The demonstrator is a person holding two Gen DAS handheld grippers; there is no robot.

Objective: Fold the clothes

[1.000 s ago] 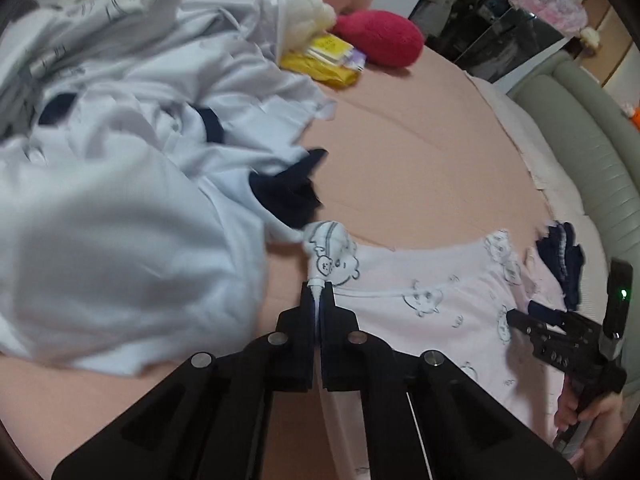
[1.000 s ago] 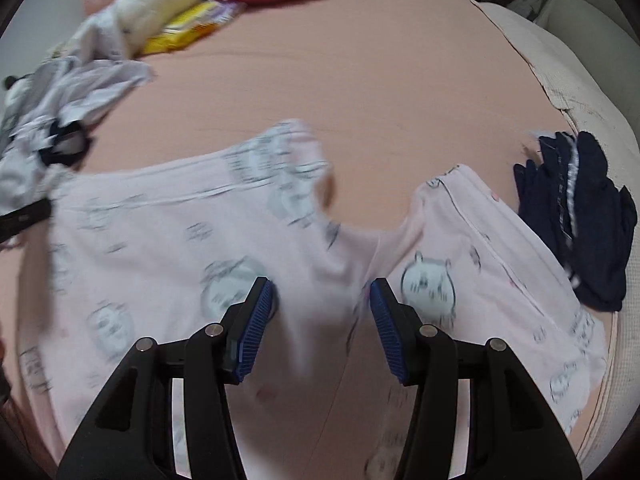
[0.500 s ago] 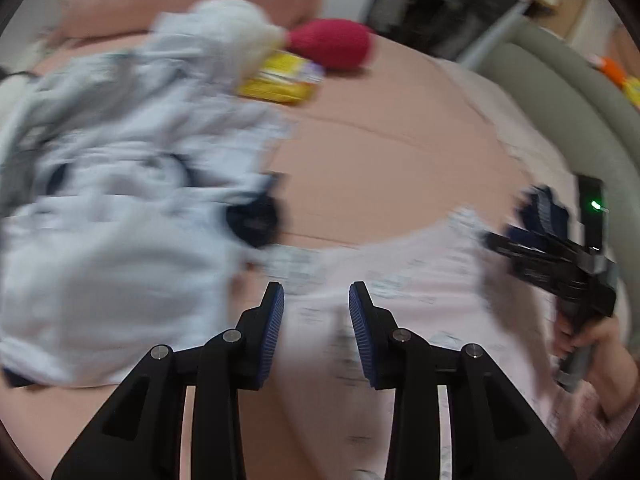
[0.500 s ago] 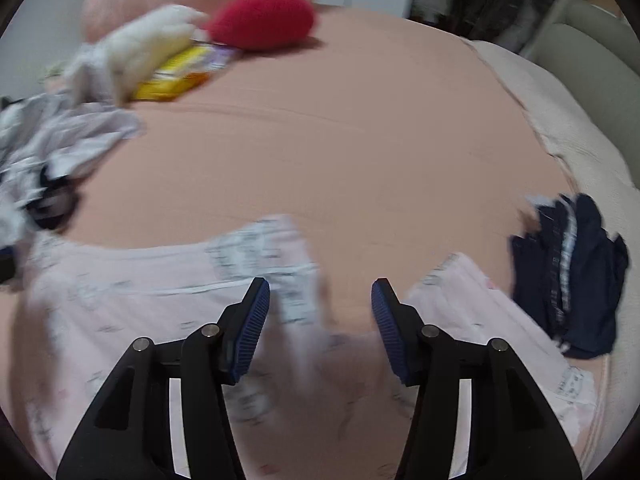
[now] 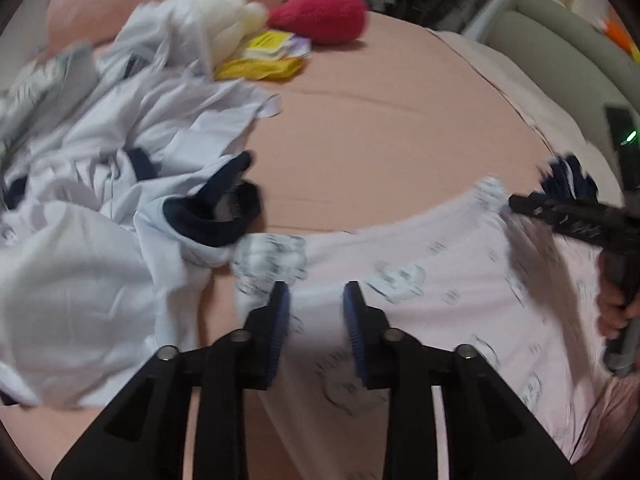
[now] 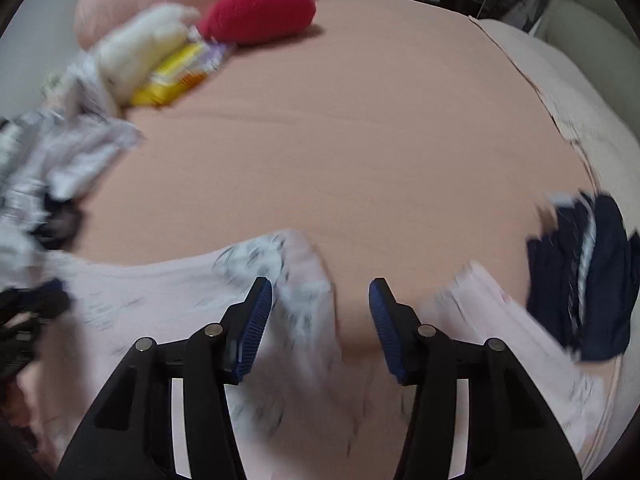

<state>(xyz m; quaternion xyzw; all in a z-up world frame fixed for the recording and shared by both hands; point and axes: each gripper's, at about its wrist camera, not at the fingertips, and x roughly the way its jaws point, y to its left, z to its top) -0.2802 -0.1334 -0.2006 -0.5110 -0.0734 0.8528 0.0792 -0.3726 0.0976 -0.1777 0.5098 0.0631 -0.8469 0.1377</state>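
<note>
On the bed (image 6: pixel 360 128), close under my two claws, the pink printed garment (image 5: pixel 440 280) lies spread, its far edge running between them; it looks like pyjama trousers with two legs, one near the left fingers of my right claw (image 6: pixel 320 308) and the other off to the right, with bare sheet in the gap. My left claw (image 5: pixel 314 308) stands spread above the garment's left corner, pinching nothing; my right claw is spread too, wider, and empty, hovering over that gap. Blur makes the cloth's lie hard to read, so I cannot tell whether a fold is already laid in it.

Risks as I judge them: the heap of white clothes (image 5: pixel 100 220) touches the pink corner on my left, and its navy-trimmed cuff (image 5: pixel 216 212) lies just beside it; a careless pinch there could catch both and drag the heap along. If my right claw closes where it hovers, it may grab sheet rather than cloth. The dark folded piece (image 6: pixel 580 280) sits just beside the right leg; a sweep that way could knock it askew.
</note>
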